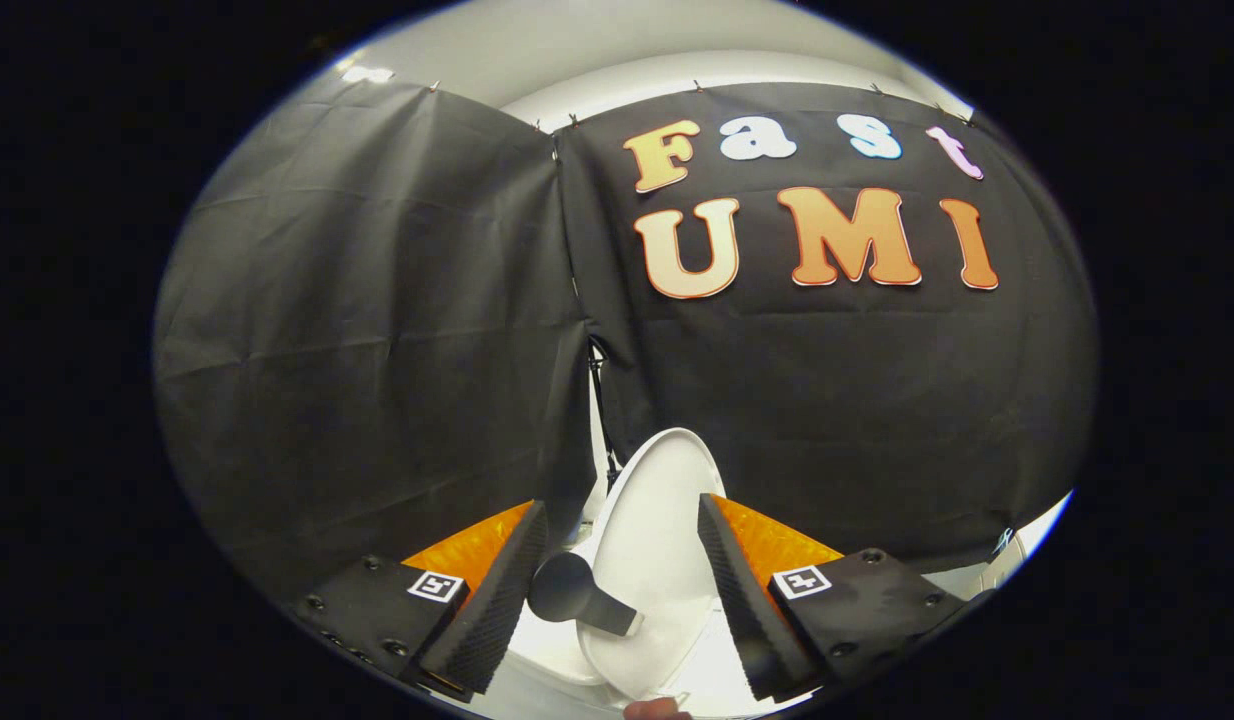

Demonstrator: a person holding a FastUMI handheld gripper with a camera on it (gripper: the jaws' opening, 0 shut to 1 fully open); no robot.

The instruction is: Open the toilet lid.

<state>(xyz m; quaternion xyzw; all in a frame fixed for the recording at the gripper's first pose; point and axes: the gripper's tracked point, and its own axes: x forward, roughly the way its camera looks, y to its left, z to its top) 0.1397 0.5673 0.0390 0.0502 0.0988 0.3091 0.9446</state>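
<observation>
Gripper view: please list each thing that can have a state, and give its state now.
toilet lid: raised, standing nearly upright between the fingers.
dark knob handle: sticks out from the lid, just ahead of the fingers, not gripped.
gripper: open, fingers apart on either side of the lid.

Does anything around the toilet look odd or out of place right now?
Nothing looks damaged or spilled. The toilet lid stands raised between the open fingers of the hand-held gripper, neither touching it. A dark knobbed handle sticks out from the lid beside one finger, seemingly an add-on grip.
</observation>
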